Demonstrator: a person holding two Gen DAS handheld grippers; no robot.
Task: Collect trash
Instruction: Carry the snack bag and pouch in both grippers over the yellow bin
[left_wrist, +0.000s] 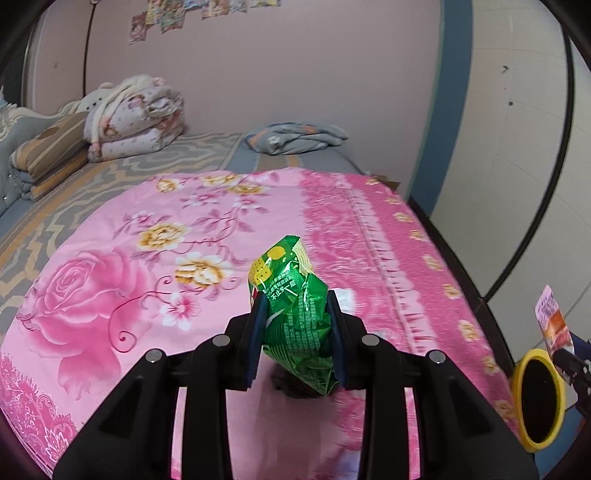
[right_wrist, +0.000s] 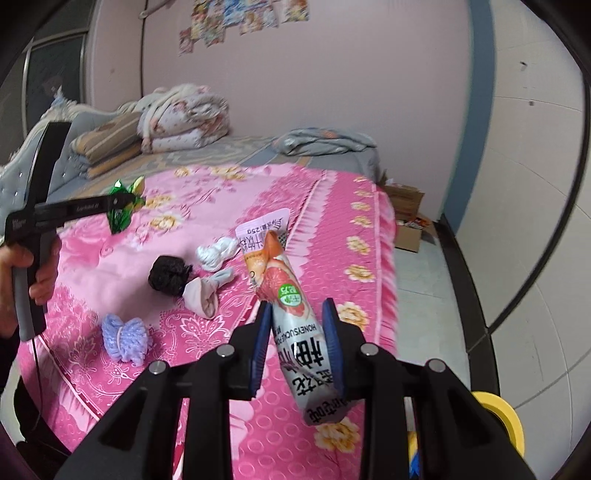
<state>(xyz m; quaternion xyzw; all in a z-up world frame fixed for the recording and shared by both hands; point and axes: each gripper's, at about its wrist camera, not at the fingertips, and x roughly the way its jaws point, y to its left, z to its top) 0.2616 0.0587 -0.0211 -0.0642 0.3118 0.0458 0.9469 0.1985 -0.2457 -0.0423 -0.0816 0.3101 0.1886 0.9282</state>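
Observation:
My left gripper (left_wrist: 295, 300) is shut on a crumpled green snack wrapper (left_wrist: 291, 291), held up above the pink floral bedsheet (left_wrist: 110, 266). In the right wrist view the same gripper (right_wrist: 123, 203) shows at the left in a person's hand (right_wrist: 22, 273), with the green wrapper (right_wrist: 122, 216) in its tips. My right gripper (right_wrist: 297, 306) is shut on a long pink and white drink packet (right_wrist: 291, 332) that sticks up between the pads. That packet (left_wrist: 552, 321) peeks in at the right edge of the left wrist view.
On the sheet (right_wrist: 332, 221) lie a black bundle (right_wrist: 168, 275), a white bundle (right_wrist: 216, 253), a pale pink bundle (right_wrist: 205, 291) and a lavender knitted piece (right_wrist: 125, 338). A yellow-rimmed bin (left_wrist: 539, 398) stands beside the bed. Cardboard boxes (right_wrist: 406, 210) sit on the floor.

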